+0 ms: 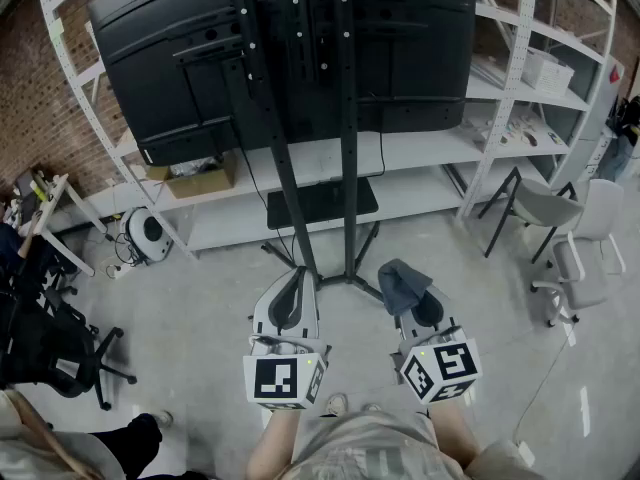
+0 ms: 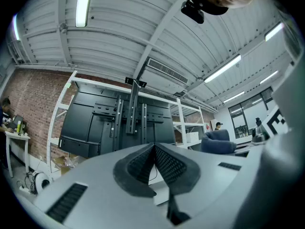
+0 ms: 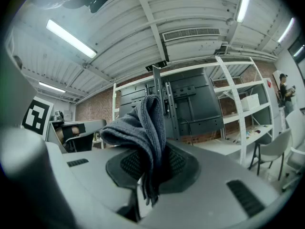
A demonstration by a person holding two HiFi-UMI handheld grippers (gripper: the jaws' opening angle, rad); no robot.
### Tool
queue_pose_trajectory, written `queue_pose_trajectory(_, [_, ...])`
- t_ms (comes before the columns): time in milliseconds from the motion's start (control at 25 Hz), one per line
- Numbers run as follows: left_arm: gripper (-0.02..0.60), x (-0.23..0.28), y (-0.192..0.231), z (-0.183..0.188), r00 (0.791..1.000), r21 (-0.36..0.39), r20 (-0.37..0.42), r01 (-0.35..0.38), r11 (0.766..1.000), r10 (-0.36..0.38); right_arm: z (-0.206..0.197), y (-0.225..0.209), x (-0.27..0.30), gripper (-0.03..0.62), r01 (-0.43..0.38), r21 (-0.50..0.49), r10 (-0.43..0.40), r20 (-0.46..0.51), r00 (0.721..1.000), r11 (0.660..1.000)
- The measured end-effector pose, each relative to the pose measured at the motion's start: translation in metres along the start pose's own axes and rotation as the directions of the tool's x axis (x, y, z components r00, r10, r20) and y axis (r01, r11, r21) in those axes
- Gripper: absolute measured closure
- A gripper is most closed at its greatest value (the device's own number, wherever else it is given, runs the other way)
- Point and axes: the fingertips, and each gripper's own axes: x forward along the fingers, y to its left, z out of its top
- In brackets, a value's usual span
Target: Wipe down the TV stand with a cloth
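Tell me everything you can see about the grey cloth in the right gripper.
The cloth is dark blue-grey and looks like soft microfibre. It is bunched into folds and pinched between the jaws of the right gripper, its upper part flopping over to one side and loose edges hanging below them. It touches only the jaws, held short of the TV stand.

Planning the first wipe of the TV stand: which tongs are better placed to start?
Right. The right tongs are shut on the grey cloth, facing the TV stand; the left tongs are shut with nothing between them.
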Motion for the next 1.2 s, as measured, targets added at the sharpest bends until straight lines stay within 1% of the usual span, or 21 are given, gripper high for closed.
queue_pose_trajectory(280, [0.568,0.003,0.002,0.006,1.000,-0.001,0.005,0.006,1.000,-0.006,0.006,0.005,0.005,0.537,-0.006,-0.015,0.006,0.008,1.000,1.000])
queue_pose_trajectory(520, [0.568,0.004,0.009,0.002,1.000,-0.009,0.009,0.010,1.000,-0.010,0.006,0.006,0.007,0.537,0.012,-0.022,-0.011,0.018,1.000,1.000])
queue_pose_trajectory(680, [0.568,0.007,0.019,0.003,1.000,-0.023,0.018,0.014,1.000,-0.014,0.015,0.009,0.012,0.536,0.028,-0.002,-0.028,0.049,0.998,1.000])
queue_pose_trajectory(840, [0.568,0.012,0.032,0.002,0.999,-0.013,0.033,0.027,1.000,-0.027,0.014,0.017,0.020,0.536,0.041,-0.025,-0.040,0.056,0.998,0.999])
queue_pose_trajectory(1080, [0.568,0.018,0.060,-0.005,0.999,0.009,0.027,0.044,0.999,-0.044,0.007,0.031,0.034,0.536,0.082,-0.021,-0.081,0.036,0.996,0.996])
queue_pose_trajectory(1200, [0.568,0.032,0.073,-0.011,0.999,-0.014,0.017,0.050,0.999,-0.050,0.006,0.028,0.041,0.536,0.110,-0.038,-0.109,0.025,0.994,0.993])
